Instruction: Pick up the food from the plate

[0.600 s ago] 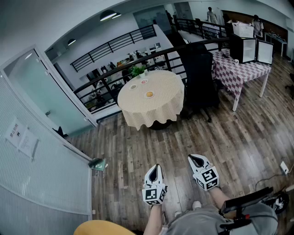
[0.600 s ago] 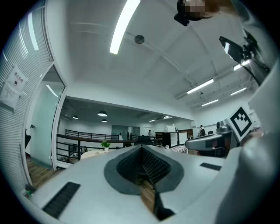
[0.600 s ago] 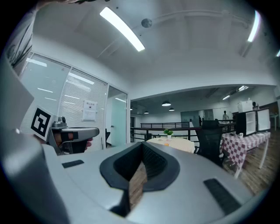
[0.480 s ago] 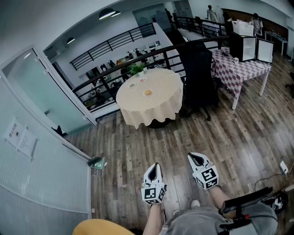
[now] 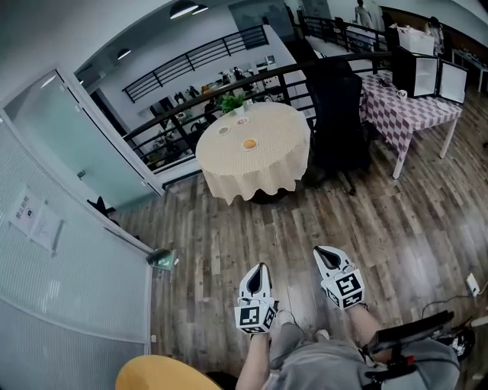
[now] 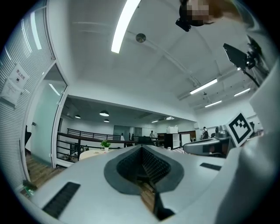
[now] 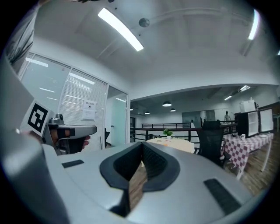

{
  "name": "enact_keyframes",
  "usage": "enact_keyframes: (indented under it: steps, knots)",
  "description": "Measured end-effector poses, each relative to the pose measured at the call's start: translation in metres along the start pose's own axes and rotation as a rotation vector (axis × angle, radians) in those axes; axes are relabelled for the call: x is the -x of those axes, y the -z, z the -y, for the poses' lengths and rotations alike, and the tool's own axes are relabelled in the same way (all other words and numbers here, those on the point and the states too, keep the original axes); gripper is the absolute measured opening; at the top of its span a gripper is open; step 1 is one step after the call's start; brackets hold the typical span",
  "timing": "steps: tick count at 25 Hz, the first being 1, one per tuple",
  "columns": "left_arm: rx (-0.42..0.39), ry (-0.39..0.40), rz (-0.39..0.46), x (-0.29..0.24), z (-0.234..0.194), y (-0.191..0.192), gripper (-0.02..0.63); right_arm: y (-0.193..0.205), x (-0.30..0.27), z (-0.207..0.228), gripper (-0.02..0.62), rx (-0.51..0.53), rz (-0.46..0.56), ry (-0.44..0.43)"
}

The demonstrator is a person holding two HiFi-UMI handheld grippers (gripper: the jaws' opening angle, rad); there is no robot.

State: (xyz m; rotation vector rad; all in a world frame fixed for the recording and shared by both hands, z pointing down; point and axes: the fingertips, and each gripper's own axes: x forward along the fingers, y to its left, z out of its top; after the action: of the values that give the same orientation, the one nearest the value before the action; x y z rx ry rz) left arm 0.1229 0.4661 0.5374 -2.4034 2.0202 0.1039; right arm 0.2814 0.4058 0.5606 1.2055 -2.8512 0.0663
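A shoe [image 5: 286,318] has come forward (stepping toward the far counter [image 5: 268,164], likely), food [image 5: 249,143] on it well off, left claw [image 5: 260,268] and right claw [image 5: 323,252] both pressed together, empty: approach only.

A floor [image 5: 229,251] of grey-brown wooden planks ran through the open room. A round counter [image 5: 267,171] under a cream cloth stood beside a black railing [image 5: 183,114], with a potted plant [image 5: 231,101] at its far edge. To its right stood a black office chair [image 5: 335,114] and a table with a checked cloth [image 5: 415,114]. A glass partition [image 5: 76,145] and a white ribbed wall [image 5: 76,305] bearing paper notices [image 5: 34,217] lined the left side. Ceiling lamps [image 5: 183,9] glowed overhead.
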Motion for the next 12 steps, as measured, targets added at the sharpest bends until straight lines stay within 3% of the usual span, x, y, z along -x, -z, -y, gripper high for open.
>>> enact_keyframes:
  steps: [6,12]
  knots:
    - [-0.004,-0.010,0.022,-0.036,-0.025,-0.004,0.009,0.004,-0.041,0.010,0.015,-0.006,-0.012,-0.020]
    - [0.002,-0.005,0.029,-0.093,-0.081,-0.001,0.009,-0.001,-0.117,0.026,0.015,-0.025,-0.013,-0.003]
